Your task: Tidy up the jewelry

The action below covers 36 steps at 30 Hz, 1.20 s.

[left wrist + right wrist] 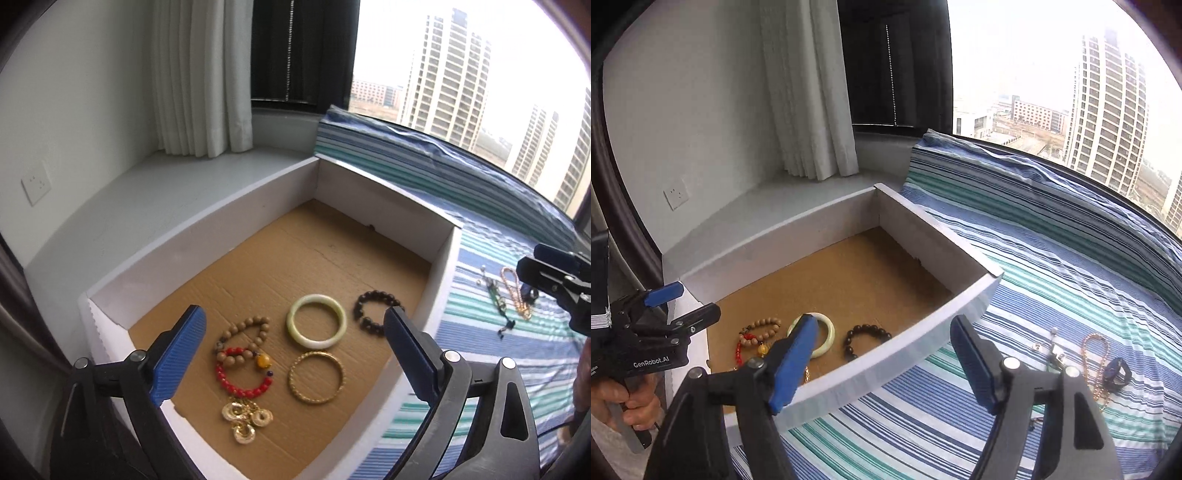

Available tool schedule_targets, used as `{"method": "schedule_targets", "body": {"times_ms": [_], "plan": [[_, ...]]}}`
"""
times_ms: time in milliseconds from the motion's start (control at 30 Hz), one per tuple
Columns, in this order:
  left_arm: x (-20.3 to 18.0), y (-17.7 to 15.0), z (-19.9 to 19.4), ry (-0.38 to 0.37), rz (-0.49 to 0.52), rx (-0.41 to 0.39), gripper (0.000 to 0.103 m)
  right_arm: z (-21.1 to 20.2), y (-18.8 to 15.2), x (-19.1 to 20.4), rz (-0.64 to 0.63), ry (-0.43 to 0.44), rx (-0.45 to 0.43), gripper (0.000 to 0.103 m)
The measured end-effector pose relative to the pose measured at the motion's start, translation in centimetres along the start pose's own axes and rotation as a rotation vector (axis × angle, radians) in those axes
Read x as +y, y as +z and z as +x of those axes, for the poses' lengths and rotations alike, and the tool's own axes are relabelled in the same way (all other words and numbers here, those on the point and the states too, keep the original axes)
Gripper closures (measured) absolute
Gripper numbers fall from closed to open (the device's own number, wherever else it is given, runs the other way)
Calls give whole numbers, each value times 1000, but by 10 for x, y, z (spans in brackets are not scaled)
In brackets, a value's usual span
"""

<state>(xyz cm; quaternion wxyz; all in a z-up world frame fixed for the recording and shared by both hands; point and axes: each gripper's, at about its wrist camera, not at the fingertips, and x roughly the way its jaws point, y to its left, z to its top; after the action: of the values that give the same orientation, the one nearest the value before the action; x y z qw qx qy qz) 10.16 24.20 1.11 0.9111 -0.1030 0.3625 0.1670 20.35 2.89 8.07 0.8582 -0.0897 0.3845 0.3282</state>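
Note:
A shallow white box (pixel 207 225) with a brown cardboard floor lies on a striped bedspread (pixel 1052 266). Inside it are a wooden bead bracelet (pixel 240 332), a red bead bracelet (pixel 240 384), a pale jade bangle (pixel 317 326), a gold bangle (pixel 316 377), a dark bead bracelet (pixel 369 310) and several gold rings (pixel 245 419). My left gripper (pixel 294 312) hangs open above these, holding nothing. My right gripper (pixel 884 321) is open and empty over the box's near wall (pixel 923 354). To its right on the bedspread lie a gold chain (pixel 1095 354), a dark ring-like piece (pixel 1117 371) and small silver pieces (pixel 1052 347).
A grey window ledge (pixel 166 184) runs behind the box, with a white curtain (pixel 199 74) and a wall socket (pixel 36 182). A striped pillow (pixel 979 173) lies against the window. A hand (pixel 624 402) holds the left gripper (pixel 700 298) at the box's left edge.

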Motion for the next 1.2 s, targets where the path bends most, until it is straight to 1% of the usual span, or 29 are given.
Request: {"method": "schedule_targets", "body": {"times_ms": [167,267,433,600,667,767,900,1000,1200], "plan": [[-53,-28,-18,-98,53,7,5,-39,-46,-14,4,-28,-14,27],[-82,-45,-25,-157,72,23,5,-59,-77,-28,8,-81,-9,27],[-124,-66,-31,-215,125,36,5,-88,-129,-60,68,-183,2,27],[-156,-85,-29,-237,198,70,5,-115,-171,-87,136,-283,-4,27],[-165,-92,-29,-253,207,89,5,-123,-184,-96,160,-308,2,27],[-175,-103,-34,-272,218,107,5,-127,-202,-109,208,-320,24,27],[-181,-111,-36,-274,236,118,5,-128,-225,-122,289,-292,57,27],[-181,-113,-37,-268,231,119,5,-129,-231,-122,289,-301,65,27],[-179,-110,-41,-261,216,106,4,-137,-227,-114,268,-302,31,27]]}}
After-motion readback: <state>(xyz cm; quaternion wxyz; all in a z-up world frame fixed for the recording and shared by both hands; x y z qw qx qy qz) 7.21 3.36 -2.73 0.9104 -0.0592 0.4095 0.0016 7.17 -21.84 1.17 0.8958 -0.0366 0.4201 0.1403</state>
